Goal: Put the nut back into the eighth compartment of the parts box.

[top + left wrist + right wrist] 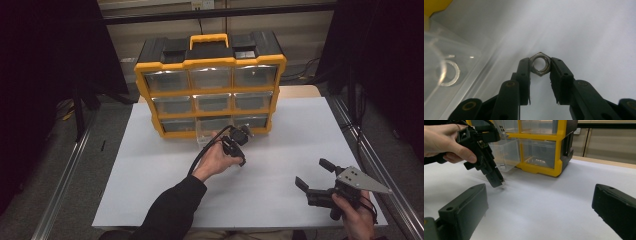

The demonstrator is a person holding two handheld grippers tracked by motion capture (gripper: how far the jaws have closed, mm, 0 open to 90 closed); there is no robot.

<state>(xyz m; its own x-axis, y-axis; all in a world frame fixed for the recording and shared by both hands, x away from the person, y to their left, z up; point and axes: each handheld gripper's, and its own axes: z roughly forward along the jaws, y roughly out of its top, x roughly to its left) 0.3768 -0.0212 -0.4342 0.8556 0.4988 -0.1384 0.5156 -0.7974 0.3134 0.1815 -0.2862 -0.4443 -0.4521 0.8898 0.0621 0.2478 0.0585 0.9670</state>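
We saw a dim room, black at the high view's left and right edges, with the white desk brightest. The left claw view had soft blur upper left and glare streaks on clear plastic.

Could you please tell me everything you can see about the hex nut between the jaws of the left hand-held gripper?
The hex nut is small, six-sided and looks like dull silvery metal, with a round bore facing the camera. It sits between the two black jaw tips of the left hand-held gripper, which press on its opposite sides. Behind it is the white table surface; whether it rests on the surface or is lifted cannot be told. To its left is a pulled-out clear plastic drawer holding a flat washer.
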